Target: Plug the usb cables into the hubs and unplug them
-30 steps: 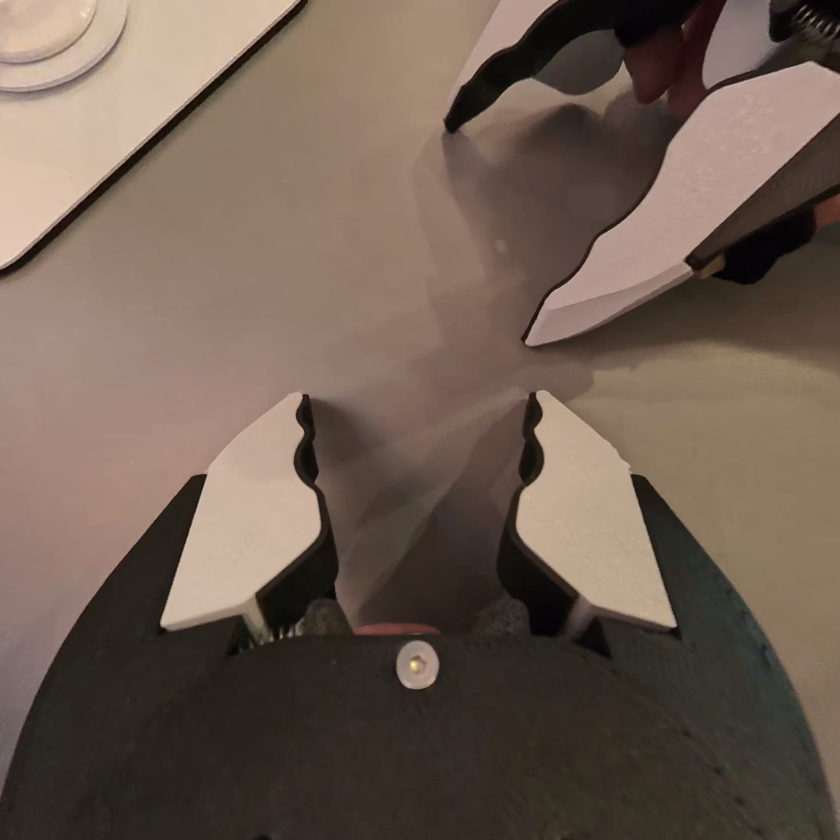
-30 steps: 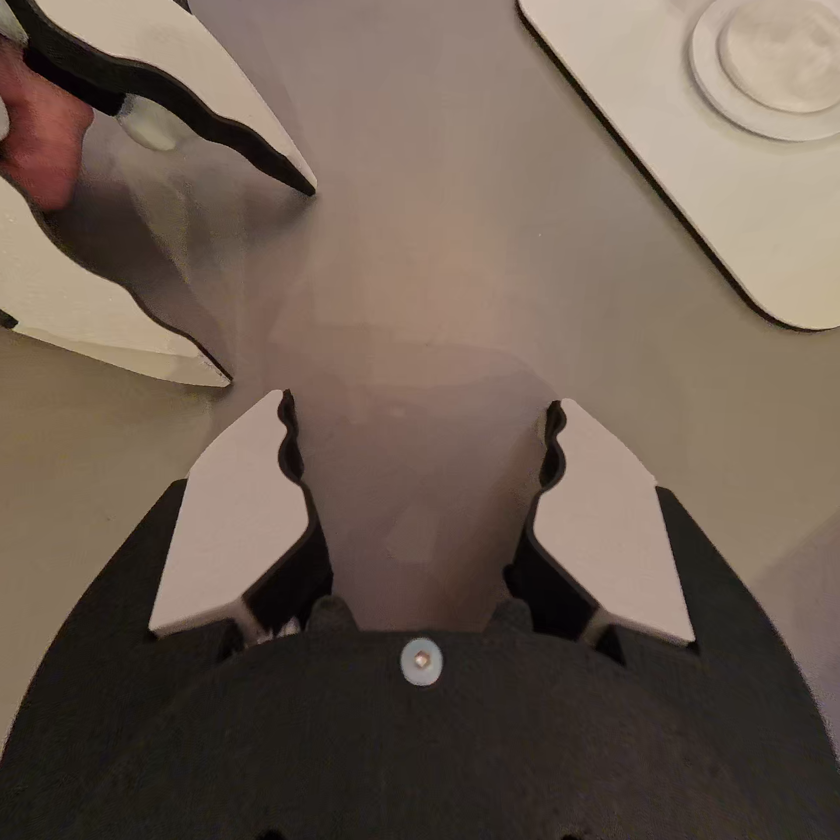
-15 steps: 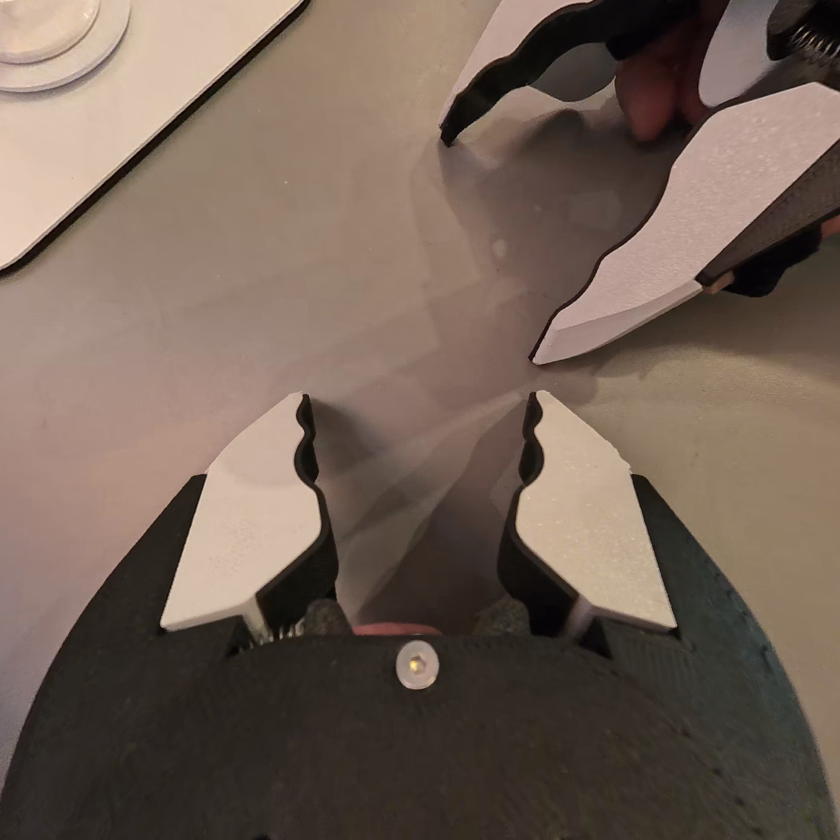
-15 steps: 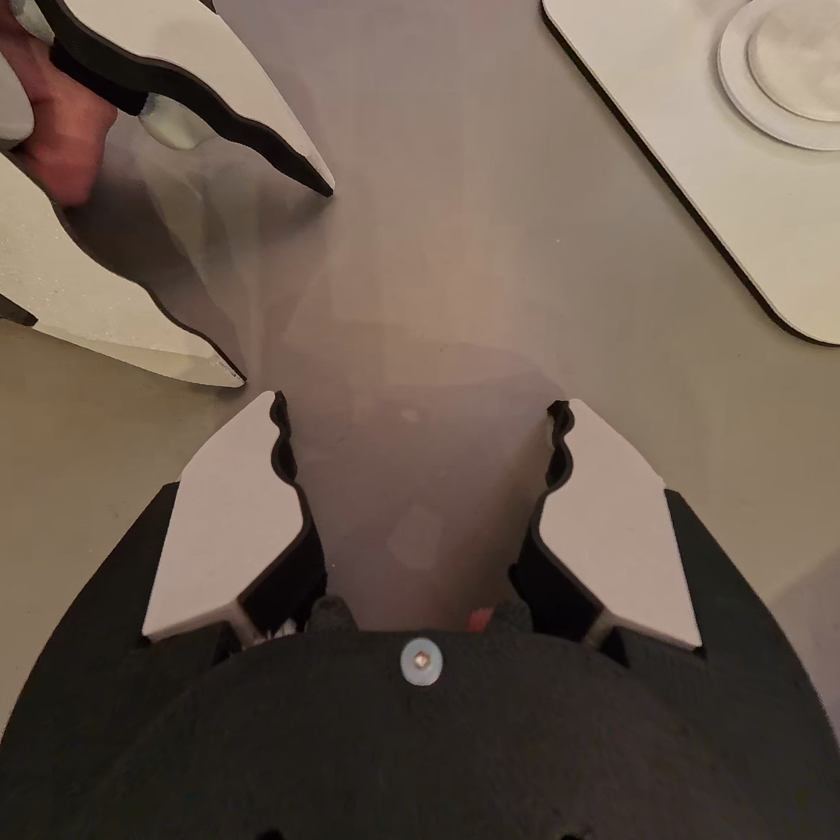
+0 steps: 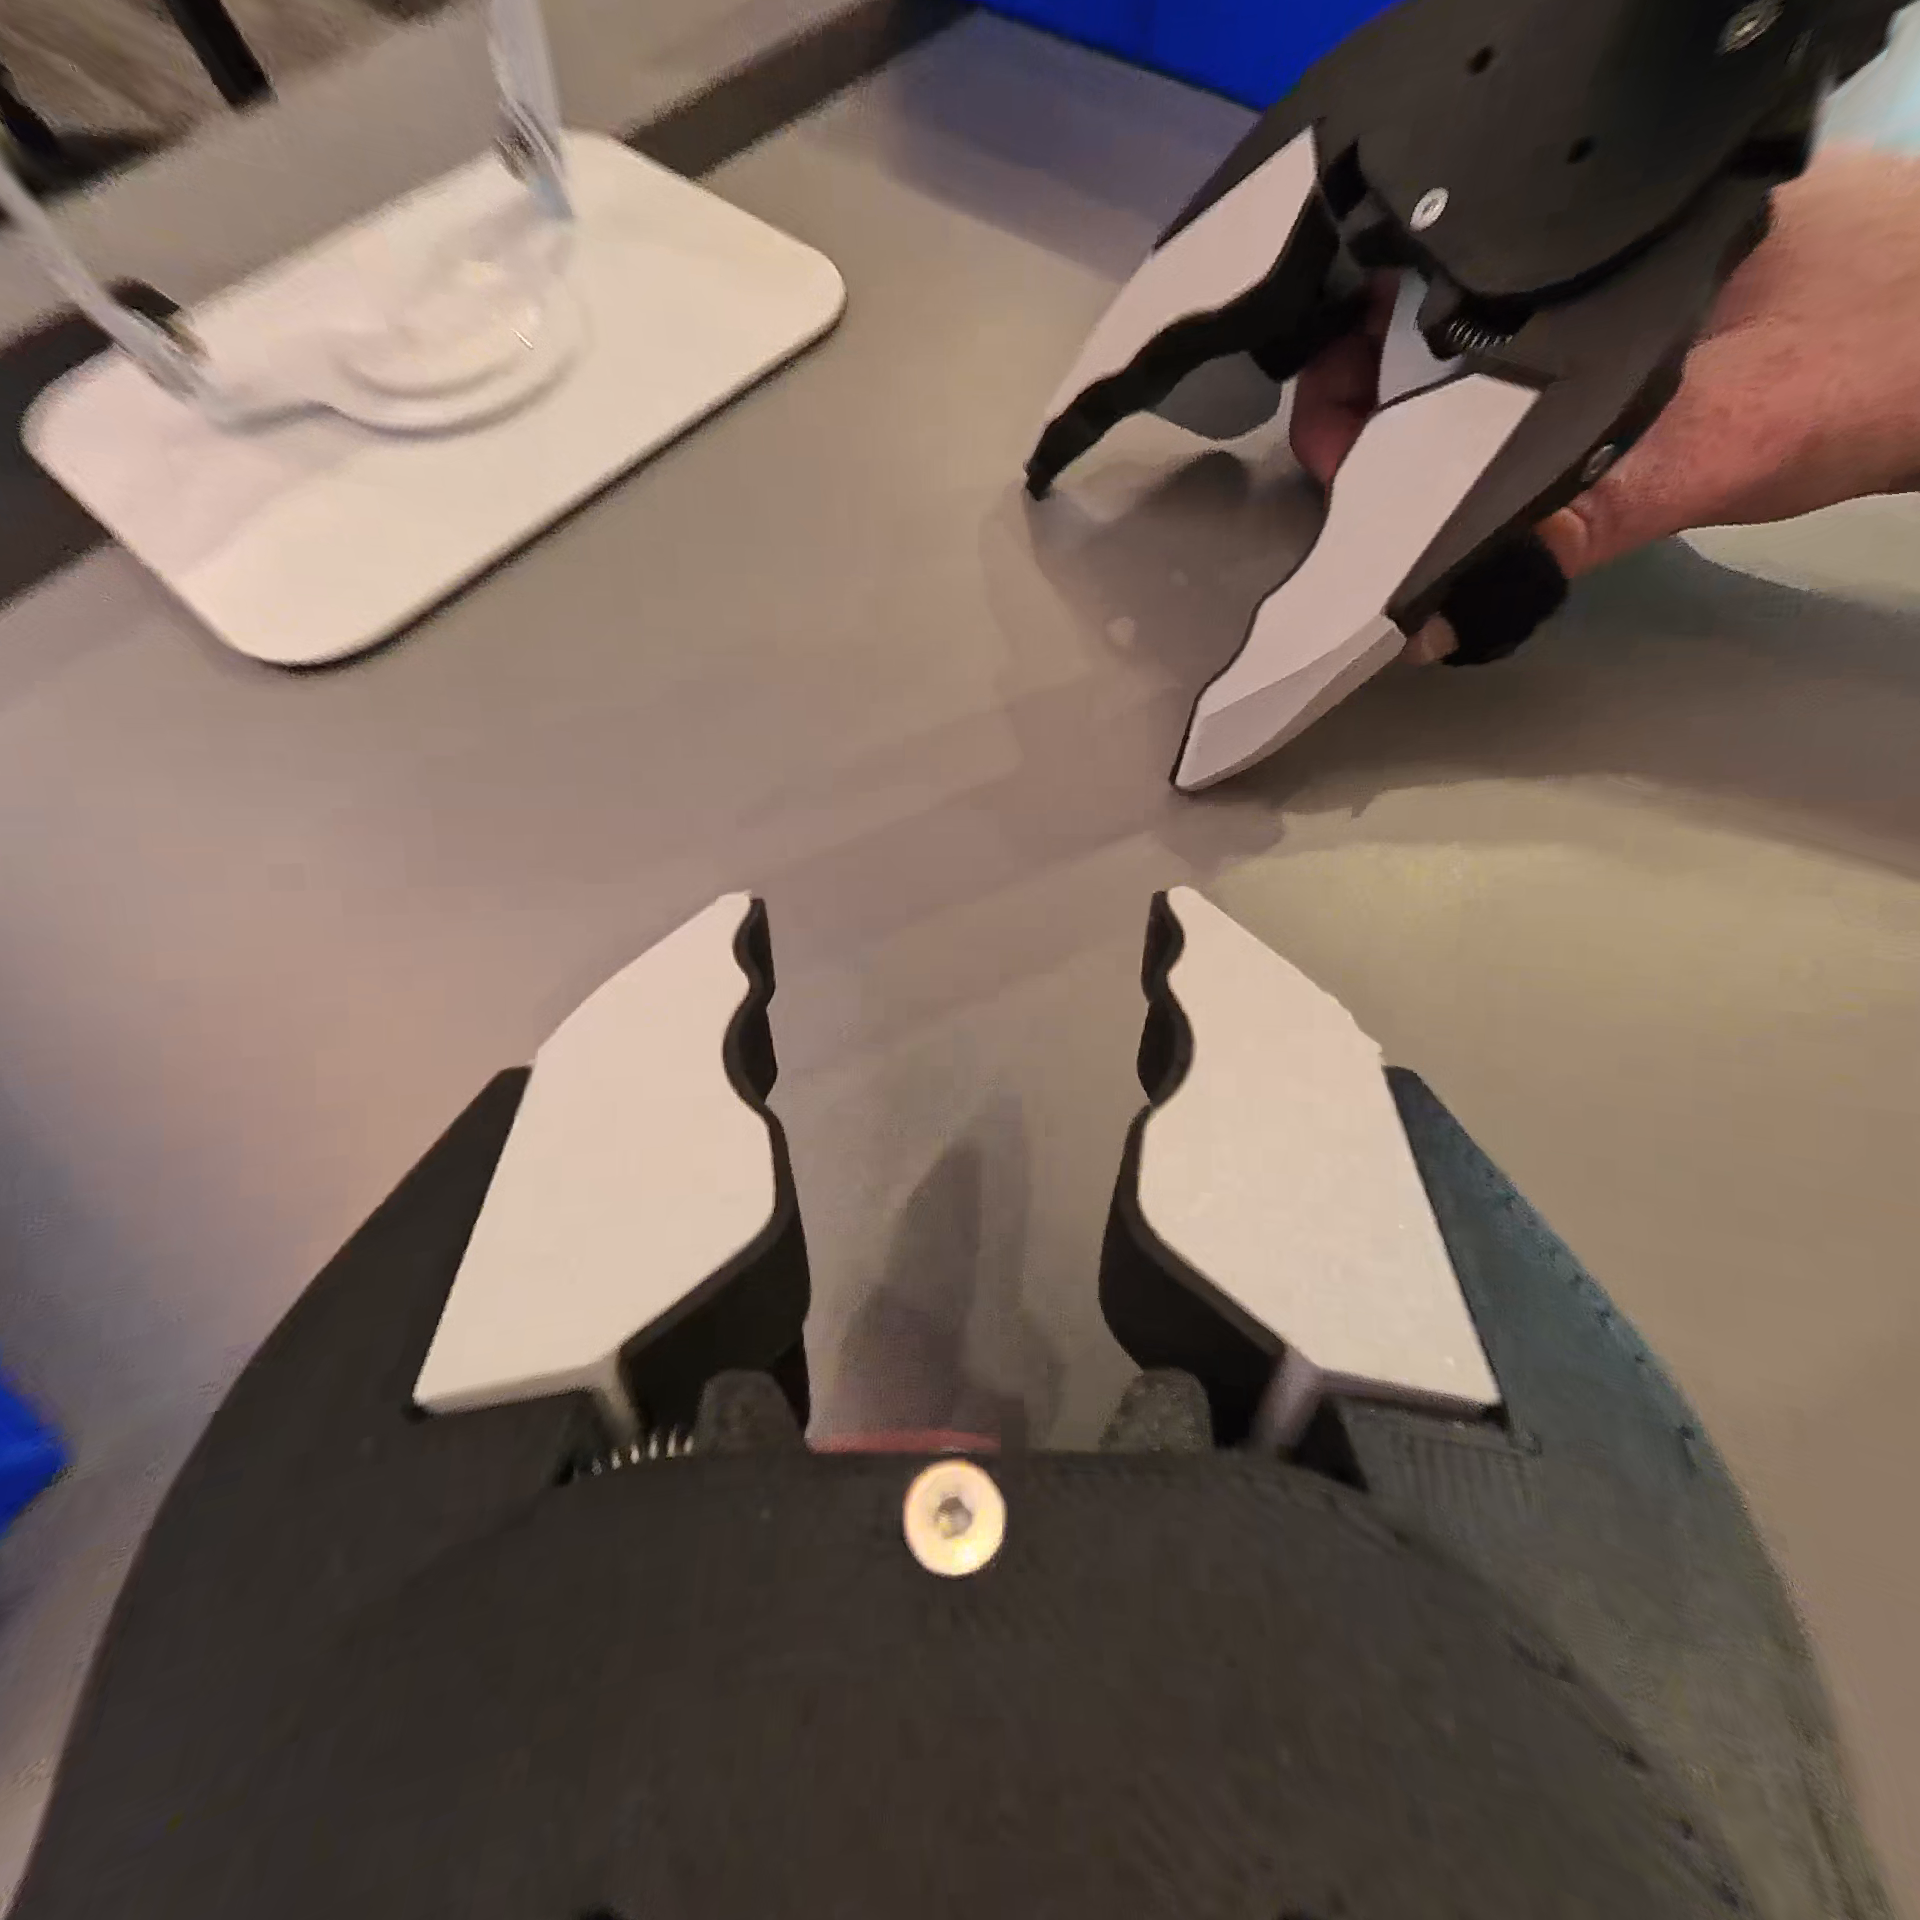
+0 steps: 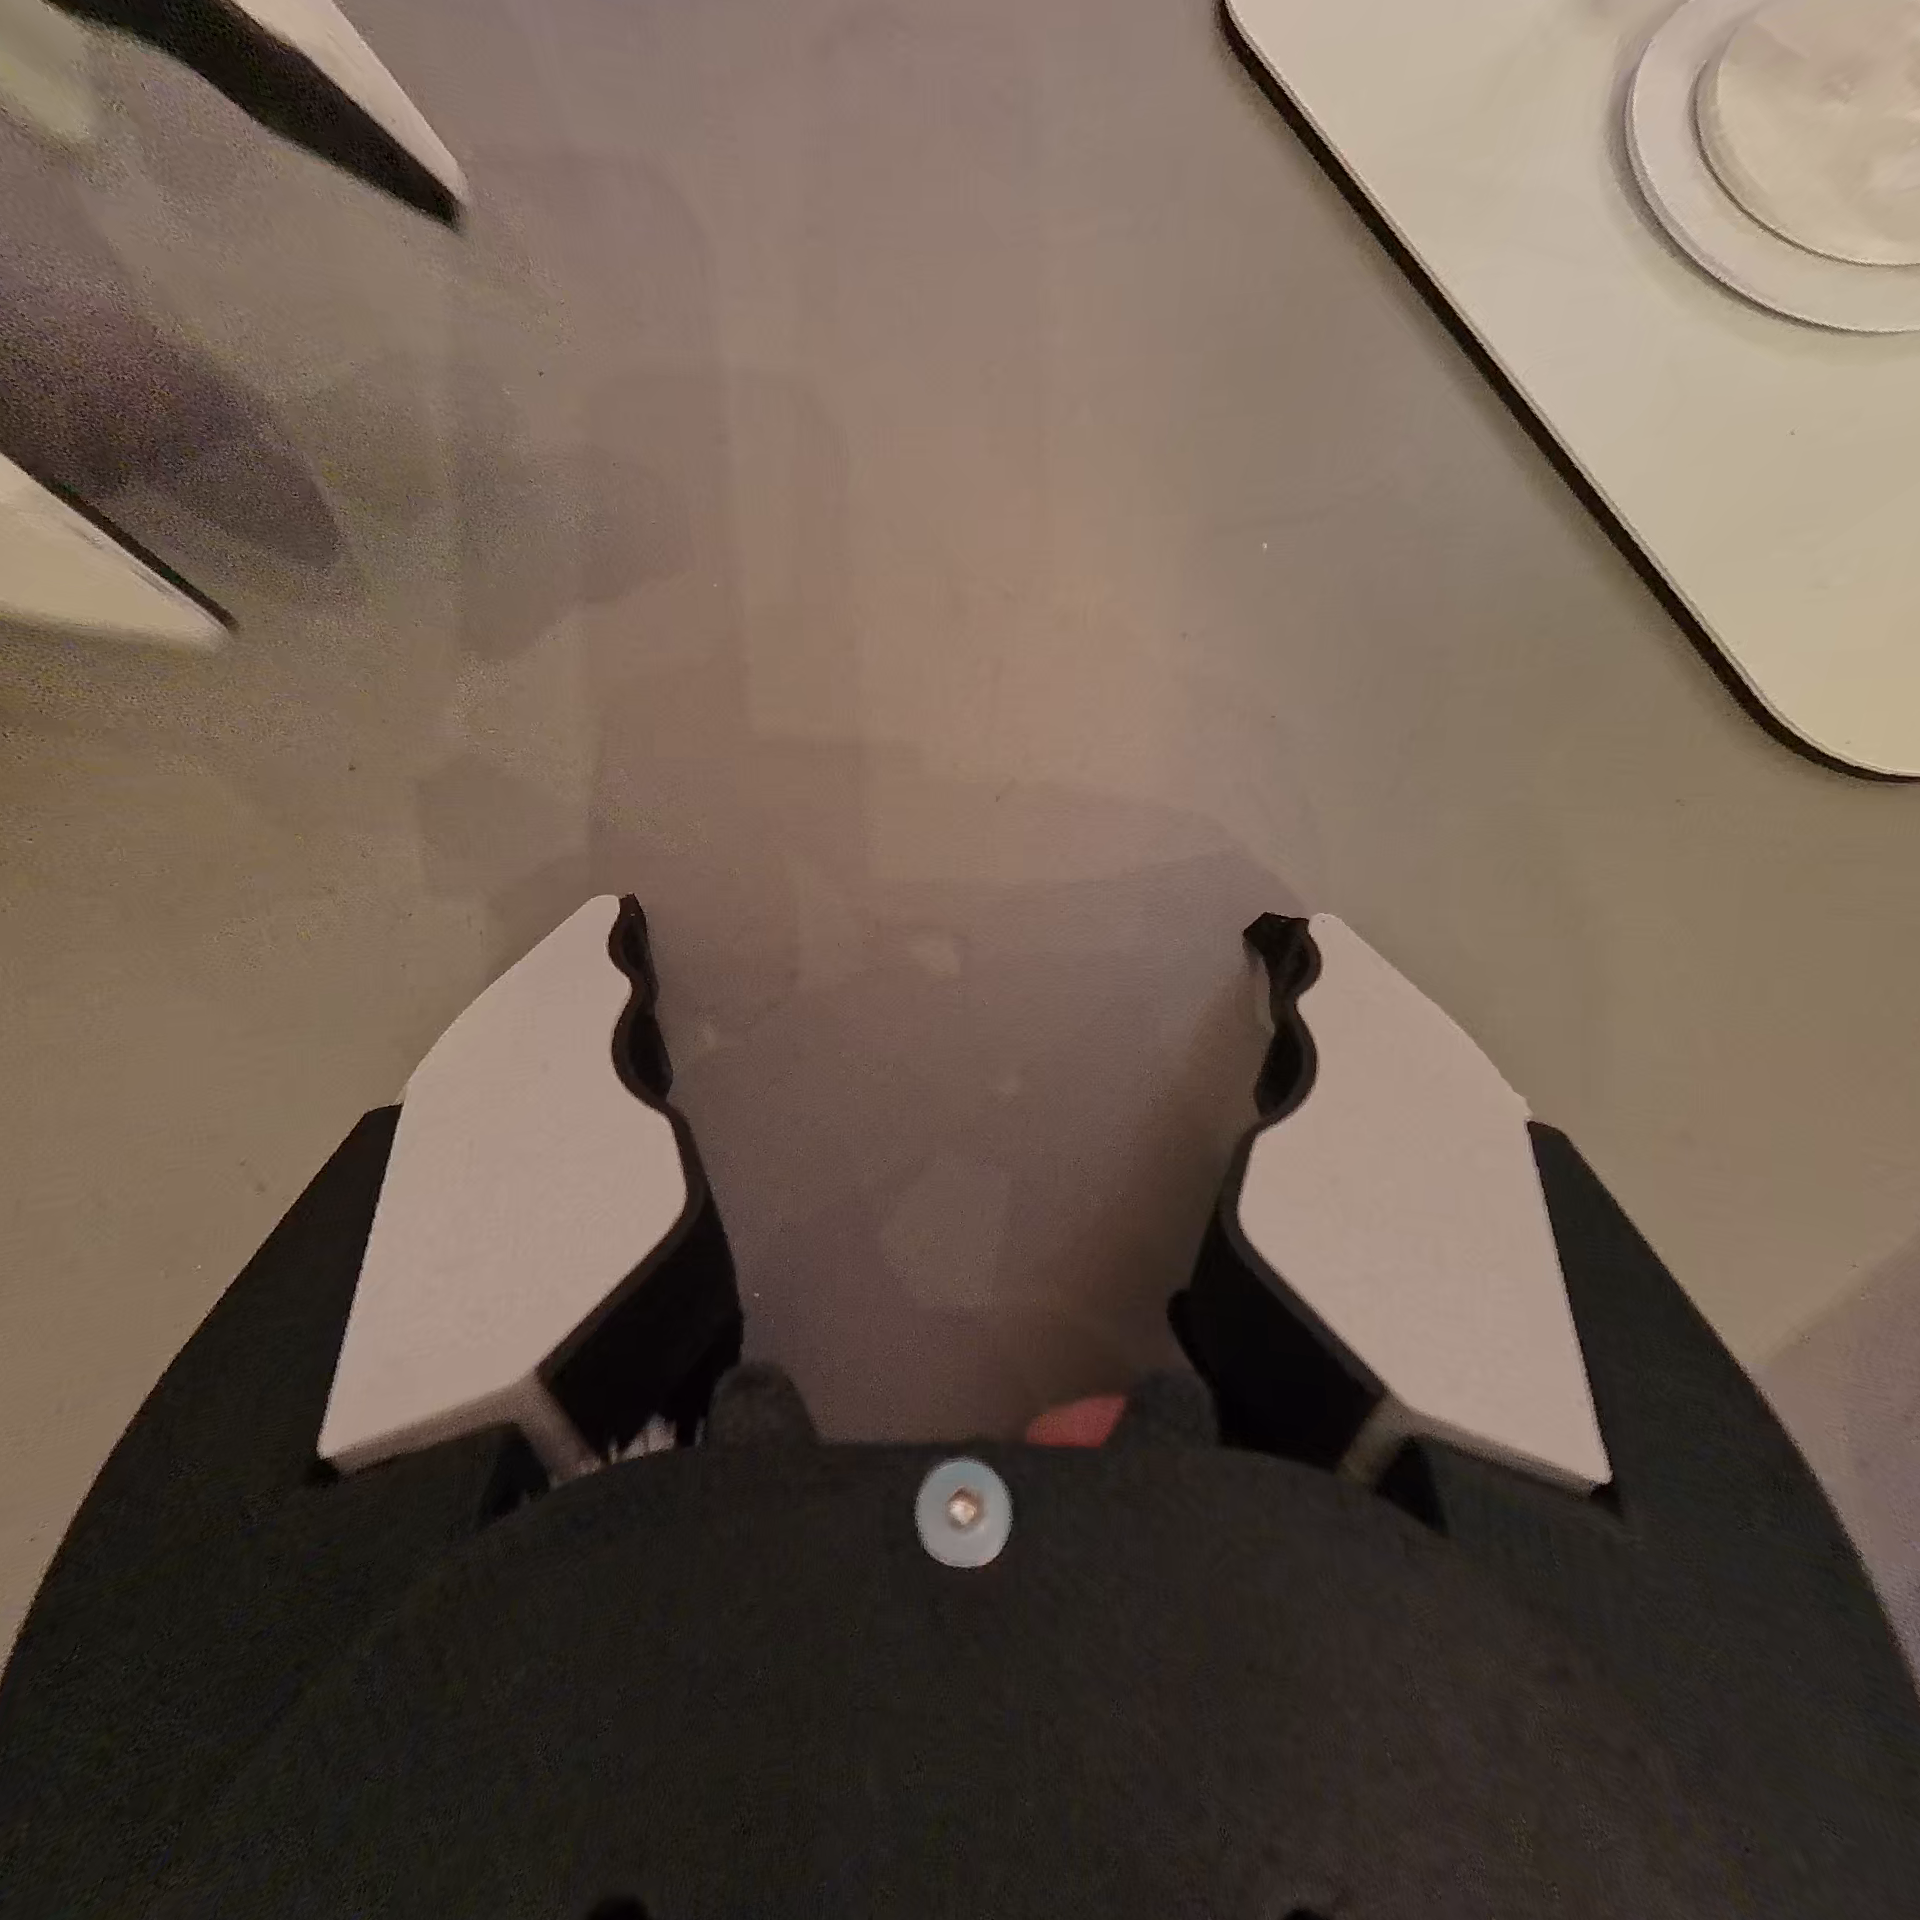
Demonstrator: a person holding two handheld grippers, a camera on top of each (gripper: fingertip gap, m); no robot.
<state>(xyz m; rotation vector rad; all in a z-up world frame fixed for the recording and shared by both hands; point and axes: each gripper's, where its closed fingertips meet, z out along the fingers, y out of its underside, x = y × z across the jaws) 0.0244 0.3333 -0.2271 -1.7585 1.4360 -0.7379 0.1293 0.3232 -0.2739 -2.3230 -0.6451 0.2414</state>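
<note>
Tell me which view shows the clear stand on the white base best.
The left wrist view: it shows the whole white base and the clear stand rising from it, though blurred. The right wrist view shows only a cropped part of the base and the stand's round foot from above.

My jaws spread wide over a bare grey tabletop

My right gripper (image 6: 940, 914), two white fingers (image 6: 520, 1174) with wavy black pads on a black body, stands wide apart with only the smooth grey matte table (image 6: 987, 520) showing between the pads; nothing is in my grasp. At one to two o'clock lies a flat white rounded-corner board with a dark edge (image 6: 1558, 416), carrying a round clear plastic disc base (image 6: 1808, 177) near the frame's corner. At ten to eleven o'clock the other gripper's white, black-edged fingers (image 6: 343, 156) poke in, blurred, their two tips well apart, with dark shadow on the table beneath them.
</note>
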